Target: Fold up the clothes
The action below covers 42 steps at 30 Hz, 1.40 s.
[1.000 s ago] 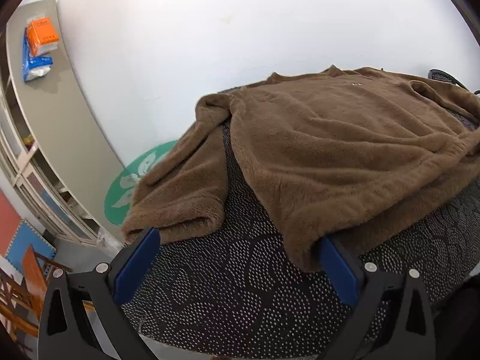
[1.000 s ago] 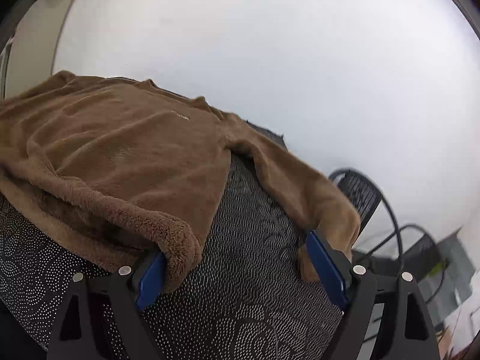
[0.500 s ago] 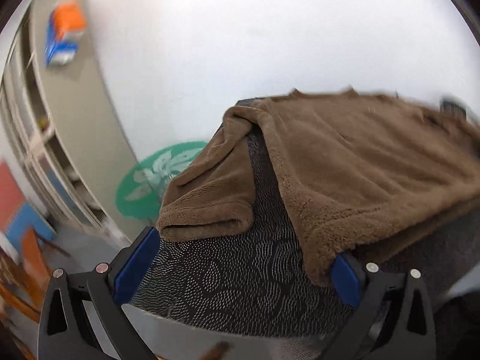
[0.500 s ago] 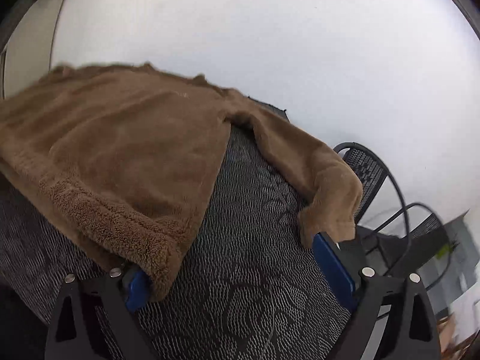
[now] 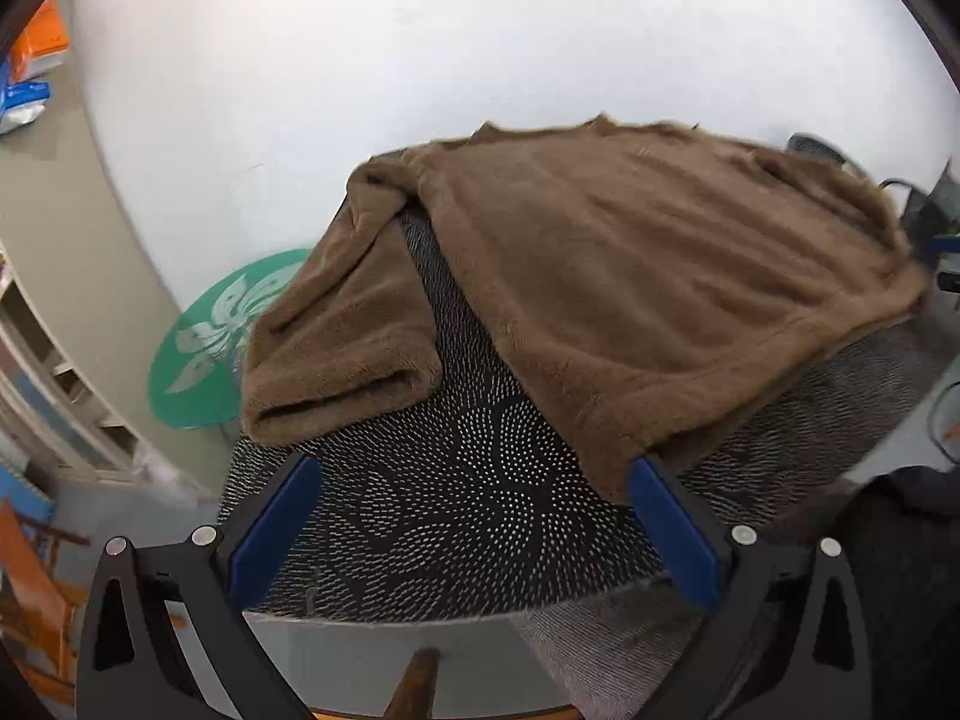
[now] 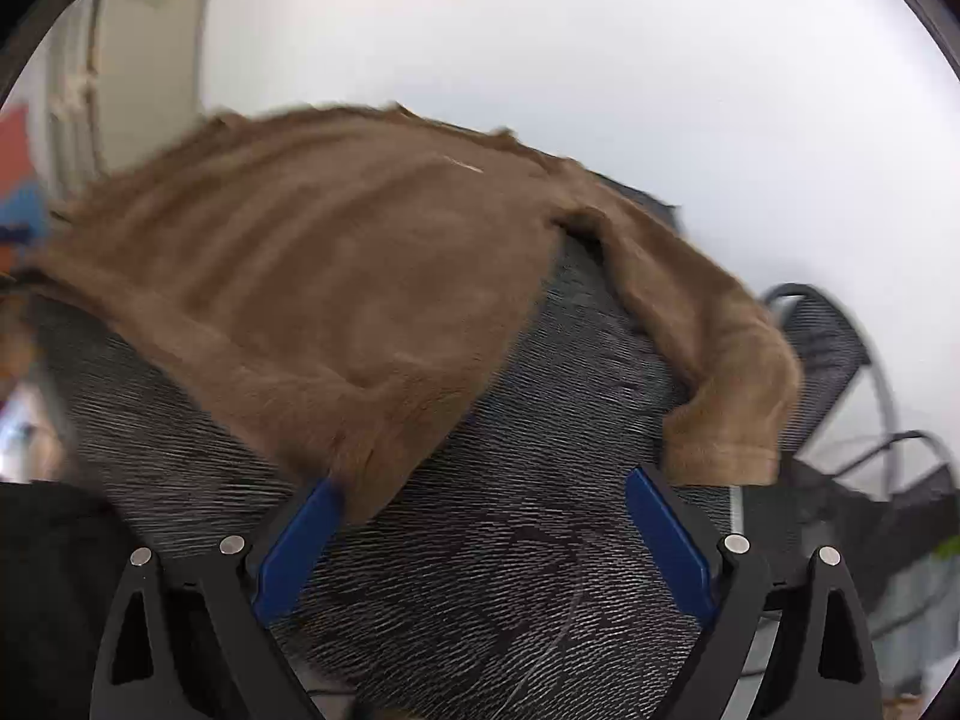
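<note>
The brown fleece top (image 5: 648, 276) lay spread face-down or face-up, hard to say which, across the table with the dark dotted cloth (image 5: 456, 498), its body flat in the middle and a sleeve falling out to each side. That layout suited folding: the hem ran along the near edge where both tools could reach it, and the sleeves sat clear of the body, ready to be turned in.

The left gripper (image 5: 474, 516) stood wide apart with nothing between its blue pads; the hem corner lay just against its right-hand pad but was not pinched. The right gripper (image 6: 480, 522) was likewise spread to nearly its full width and held nothing, the other hem corner draped at its left pad, the right sleeve's cuff (image 6: 726, 450) just beyond its other pad, though motion blur there made contact uncertain.

Each tool sat at a hem corner, probably so that both corners could be taken together
</note>
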Available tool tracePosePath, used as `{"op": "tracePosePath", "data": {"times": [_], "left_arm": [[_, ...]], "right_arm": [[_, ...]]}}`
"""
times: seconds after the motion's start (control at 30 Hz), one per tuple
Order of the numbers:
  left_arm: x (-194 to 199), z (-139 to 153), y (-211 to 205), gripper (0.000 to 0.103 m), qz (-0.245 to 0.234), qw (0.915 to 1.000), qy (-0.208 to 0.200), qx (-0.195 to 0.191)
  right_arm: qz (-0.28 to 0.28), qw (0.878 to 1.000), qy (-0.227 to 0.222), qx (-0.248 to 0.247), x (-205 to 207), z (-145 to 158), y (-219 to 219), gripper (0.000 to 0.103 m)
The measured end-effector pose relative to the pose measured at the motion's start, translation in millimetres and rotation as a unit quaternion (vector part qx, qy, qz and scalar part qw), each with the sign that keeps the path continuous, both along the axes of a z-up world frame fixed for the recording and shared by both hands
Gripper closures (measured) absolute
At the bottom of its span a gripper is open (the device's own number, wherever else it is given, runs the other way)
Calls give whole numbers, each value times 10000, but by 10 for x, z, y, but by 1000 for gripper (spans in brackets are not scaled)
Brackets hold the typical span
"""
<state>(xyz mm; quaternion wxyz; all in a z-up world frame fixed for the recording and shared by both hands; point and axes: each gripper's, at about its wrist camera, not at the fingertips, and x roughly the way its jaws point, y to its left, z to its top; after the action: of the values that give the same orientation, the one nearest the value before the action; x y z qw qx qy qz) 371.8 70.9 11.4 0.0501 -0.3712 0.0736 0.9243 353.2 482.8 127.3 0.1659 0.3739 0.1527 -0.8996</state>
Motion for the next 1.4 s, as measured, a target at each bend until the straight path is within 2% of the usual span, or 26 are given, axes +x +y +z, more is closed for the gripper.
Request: {"op": "tracePosePath", "data": {"times": [0.13,0.17,0.23,0.27,0.33,0.43,0.53,0.57,0.7,0.77,0.97,1.03,1.13,1.27,1.4], "left_arm": [[54,254,-76,0,-79,9976,239,647],[40,315,-78,0,-74,9961,317,817],[-79,389,52,0,-354,9916,412,1176],[-160,415,162,0,-490,9902,439,1232],[-373,415,426,0,-820,9872,444,1295],[-687,355,749,0,-1164,9836,304,1344],[-925,176,885,0,-1140,9829,-157,1438],[-1000,109,891,0,-1077,9824,-334,1486],[-1084,-150,779,0,-673,9827,-913,1465],[-1009,-169,703,1,-748,9821,-810,1527],[-877,-189,761,1,-863,9886,-973,752],[-911,-140,700,1,-862,9857,-1185,829],[-1022,87,585,1,-819,9807,-1224,1282],[-1383,461,429,1,-828,9808,-807,1573],[-1971,680,445,1,-883,9794,-657,1693]], "right_arm": [[151,9943,251,-1023,85,337,179,8],[143,9920,267,-1230,9,378,171,8],[125,9863,258,-1623,-186,441,131,8],[229,9862,228,-1623,-304,422,30,8],[491,9869,156,-1531,-548,362,-208,8],[1266,9833,-326,-1264,-916,108,-685,8],[1894,9678,-985,-1332,-1179,-143,-926,8],[1973,9664,-1107,-1220,-1243,-224,-967,8],[1662,9766,-1322,-353,-1408,-550,-860,8],[1572,9785,-1334,-75,-1401,-657,-757,7],[1641,9814,-991,-64,-1107,-669,-497,6],[1589,9822,-1006,1,-1130,-666,-537,6],[1631,9808,-1059,134,-1231,-550,-619,6],[1720,9796,-1006,259,-1401,-316,-729,6],[1561,9868,-426,102,-1877,53,-850,6]]}}
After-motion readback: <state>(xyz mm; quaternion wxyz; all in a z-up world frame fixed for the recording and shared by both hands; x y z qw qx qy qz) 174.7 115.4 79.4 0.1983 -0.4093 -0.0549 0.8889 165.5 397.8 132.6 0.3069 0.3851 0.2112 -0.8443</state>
